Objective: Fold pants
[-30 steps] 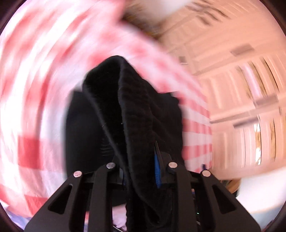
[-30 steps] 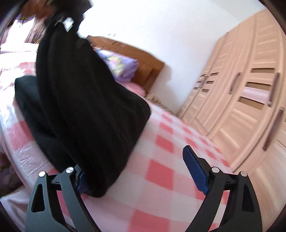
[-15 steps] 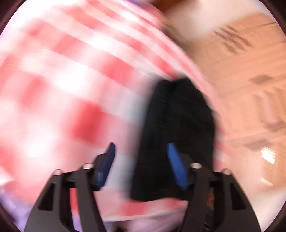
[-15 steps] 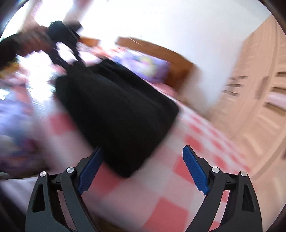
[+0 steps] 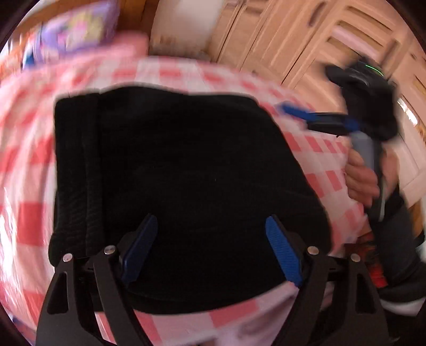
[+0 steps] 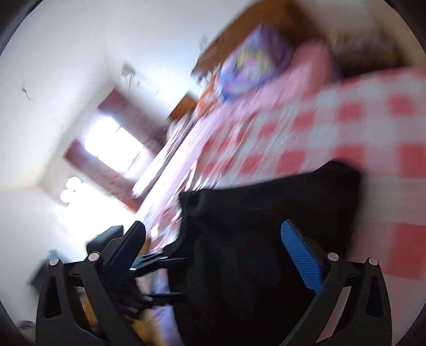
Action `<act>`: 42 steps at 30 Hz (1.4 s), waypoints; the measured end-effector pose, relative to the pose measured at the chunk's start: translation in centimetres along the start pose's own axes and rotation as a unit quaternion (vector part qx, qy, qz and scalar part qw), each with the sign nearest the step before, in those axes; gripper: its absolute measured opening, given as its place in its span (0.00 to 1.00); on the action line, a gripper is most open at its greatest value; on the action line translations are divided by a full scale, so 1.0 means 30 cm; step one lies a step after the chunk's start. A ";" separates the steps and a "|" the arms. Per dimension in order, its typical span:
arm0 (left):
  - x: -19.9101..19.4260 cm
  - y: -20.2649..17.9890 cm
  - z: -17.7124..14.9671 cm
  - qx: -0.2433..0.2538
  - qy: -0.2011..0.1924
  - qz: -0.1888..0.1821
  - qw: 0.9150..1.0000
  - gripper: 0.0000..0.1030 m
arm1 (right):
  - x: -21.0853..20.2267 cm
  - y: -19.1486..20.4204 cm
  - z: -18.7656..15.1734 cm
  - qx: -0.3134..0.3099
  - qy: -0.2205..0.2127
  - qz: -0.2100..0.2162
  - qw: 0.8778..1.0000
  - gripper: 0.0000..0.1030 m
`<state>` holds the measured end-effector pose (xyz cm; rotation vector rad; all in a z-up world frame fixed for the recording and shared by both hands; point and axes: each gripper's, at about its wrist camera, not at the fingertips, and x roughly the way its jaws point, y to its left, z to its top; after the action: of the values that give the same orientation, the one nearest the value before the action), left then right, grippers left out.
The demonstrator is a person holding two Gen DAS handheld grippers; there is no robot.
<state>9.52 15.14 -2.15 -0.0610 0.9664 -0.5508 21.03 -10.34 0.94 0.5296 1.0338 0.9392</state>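
The black pants (image 5: 186, 173) lie folded in a compact rectangle on the red-and-white checked bed cover (image 5: 29, 218). My left gripper (image 5: 210, 250) is open and empty, hovering over the near edge of the pants. My right gripper (image 6: 213, 255) is open and empty too, held just off the pants (image 6: 266, 226). It also shows in the left wrist view (image 5: 300, 114), to the right of the pants, held by a hand. The left gripper shows in the right wrist view (image 6: 159, 276), at the pants' left edge. Both views are blurred by motion.
A purple pillow (image 5: 80, 26) and a wooden headboard (image 6: 266, 24) are at the far end of the bed. Light wooden wardrobe doors (image 5: 332, 34) stand along the right. A bright window (image 6: 111, 143) is on the far wall. The bed's near edge runs below my left gripper.
My left gripper has let go of the pants and opened; the pants now lie flat, folded on the bed. Both grippers have swung fast, the right one turning toward the window.
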 end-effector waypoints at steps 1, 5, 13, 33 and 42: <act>-0.010 0.002 -0.017 0.001 0.000 -0.003 1.000 0.80 | 0.051 -0.028 0.032 -0.021 0.012 -0.065 0.998 0.95; -0.017 0.037 -0.021 -0.026 0.002 -0.025 0.999 0.78 | 0.064 -0.146 0.135 0.041 -0.049 -0.092 0.994 0.92; -0.010 0.026 -0.018 -0.015 -0.014 -0.025 0.999 0.78 | -0.016 -0.069 0.009 0.030 -0.045 -0.038 0.998 0.96; -0.015 0.013 -0.038 -0.022 -0.042 -0.019 0.999 0.78 | -0.009 -0.253 0.105 0.108 -0.075 -0.076 0.988 0.96; -0.014 0.012 -0.049 -0.022 -0.054 -0.016 0.998 0.78 | 0.040 -0.206 0.166 0.068 -0.104 -0.169 0.978 0.96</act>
<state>8.32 15.92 -2.77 -0.1442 0.8740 -0.5507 28.19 -12.27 -2.11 0.5321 0.9635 0.5032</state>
